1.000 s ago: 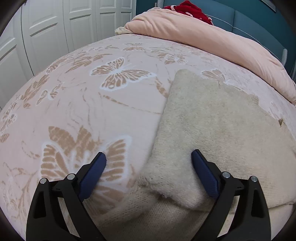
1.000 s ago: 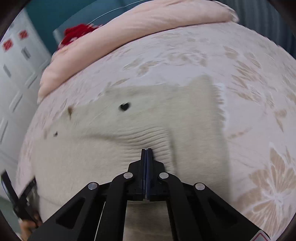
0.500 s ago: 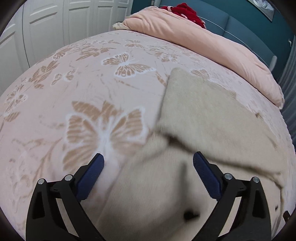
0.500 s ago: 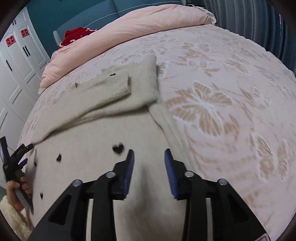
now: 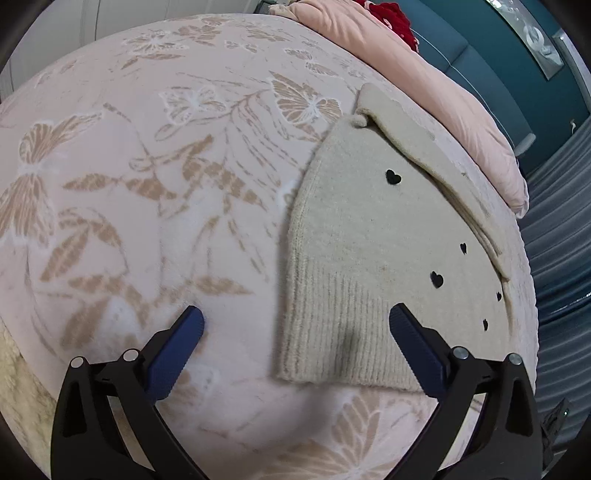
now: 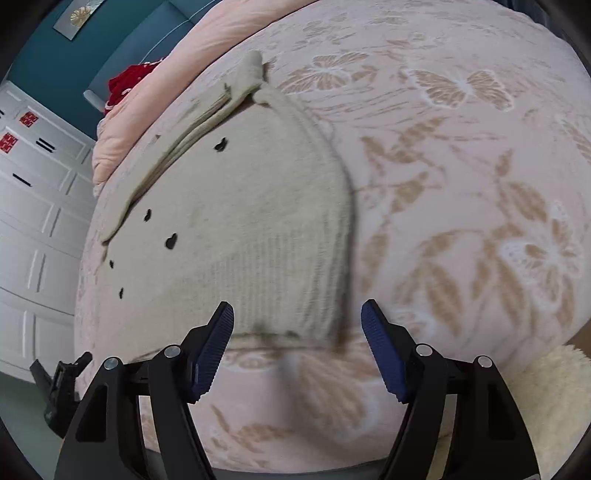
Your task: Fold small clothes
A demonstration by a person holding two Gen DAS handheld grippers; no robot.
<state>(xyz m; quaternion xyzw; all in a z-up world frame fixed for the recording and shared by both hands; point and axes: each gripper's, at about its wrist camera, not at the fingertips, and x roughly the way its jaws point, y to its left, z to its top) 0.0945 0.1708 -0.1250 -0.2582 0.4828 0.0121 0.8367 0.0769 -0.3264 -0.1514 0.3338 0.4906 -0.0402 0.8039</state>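
A small beige knit sweater (image 5: 373, 236) with black heart marks lies flat on the pink butterfly-print bedspread (image 5: 147, 192), its sleeves folded across its far part. It also shows in the right wrist view (image 6: 243, 221). My left gripper (image 5: 295, 343) is open and empty, hovering above the sweater's near left hem corner. My right gripper (image 6: 297, 339) is open and empty, above the near right hem corner. The ribbed hem lies between both sets of fingers.
A rolled pink duvet (image 5: 417, 74) and a red garment (image 5: 395, 18) lie at the bed's far side by a teal headboard. White wardrobe doors (image 6: 33, 229) stand to one side. A cream fleece (image 6: 546, 398) lies at the near bed edge.
My right gripper opened and let go of the sweater. Both grippers drew back toward the near hem, and the whole sweater now lies flat in view.
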